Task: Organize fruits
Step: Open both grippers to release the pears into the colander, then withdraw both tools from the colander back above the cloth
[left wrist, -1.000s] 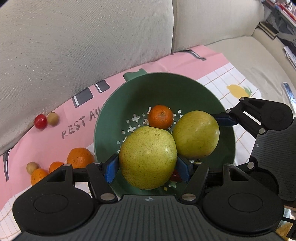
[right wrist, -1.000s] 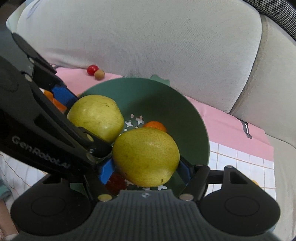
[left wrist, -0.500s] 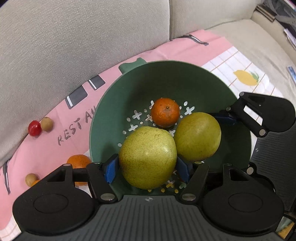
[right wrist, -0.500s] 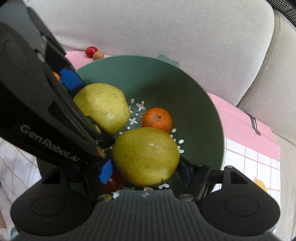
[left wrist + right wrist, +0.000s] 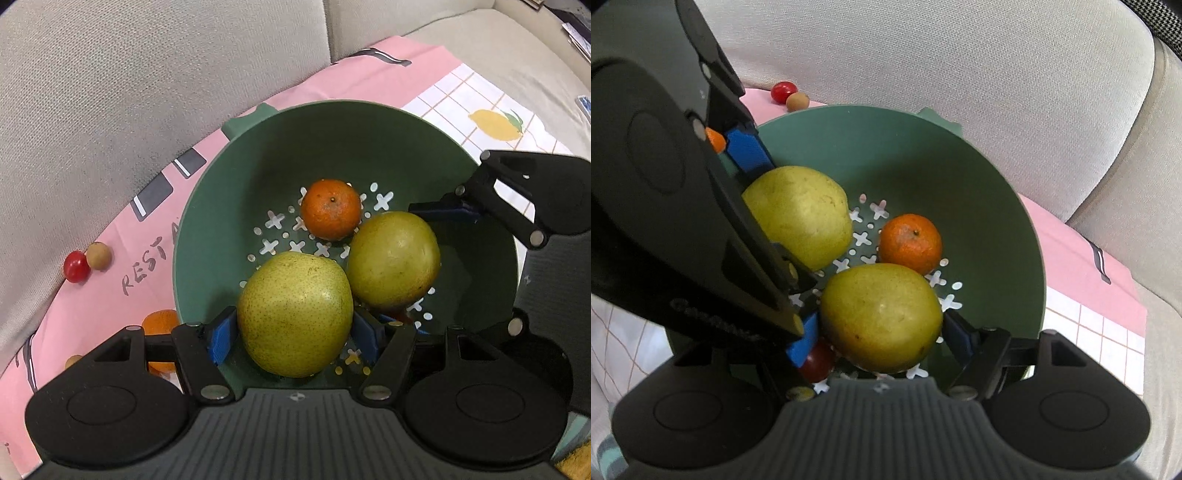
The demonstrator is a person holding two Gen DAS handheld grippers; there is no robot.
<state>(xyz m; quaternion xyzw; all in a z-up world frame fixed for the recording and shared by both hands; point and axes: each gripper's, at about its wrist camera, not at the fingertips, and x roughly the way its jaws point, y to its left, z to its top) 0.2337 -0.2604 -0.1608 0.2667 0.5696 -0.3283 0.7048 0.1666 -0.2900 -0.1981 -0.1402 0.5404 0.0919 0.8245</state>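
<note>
A: What's in the colander (image 5: pixel 369 140)?

B: A tangerine (image 5: pixel 331 209) near the middle of the perforated floor, and two pears. In the left wrist view, the left pear (image 5: pixel 295 314) sits at 6 o'clock in the bowl and the right pear (image 5: pixel 394 259) at 4 o'clock; the two touch, and the tangerine lies at 12 o'clock from them, just beside the right pear. A red cherry tomato (image 5: pixel 817 363) shows low in the bowl in the right wrist view, under the right pear's 8 o'clock edge.

A: And the jaws?

B: The left gripper (image 5: pixel 295 332) is spread about as wide as its pear, with a blue pad against each flank of it. The right gripper (image 5: pixel 881 332) holds the right pear the same way, jaws wide and pressed on both sides. Whether either pear rests on the bowl floor, I cannot tell.

A: Anything outside the bowl?

B: On the pink cloth (image 5: pixel 332 81), at 9 o'clock from the colander, a second cherry tomato (image 5: pixel 76 266) touches a small brown fruit (image 5: pixel 99 255). At 7 o'clock another tangerine (image 5: pixel 160 325) lies partly hidden behind the left gripper. The cloth lies on a beige sofa (image 5: pixel 147 74), with the colander's tab handle (image 5: pixel 249 120) pointing at the backrest.
</note>
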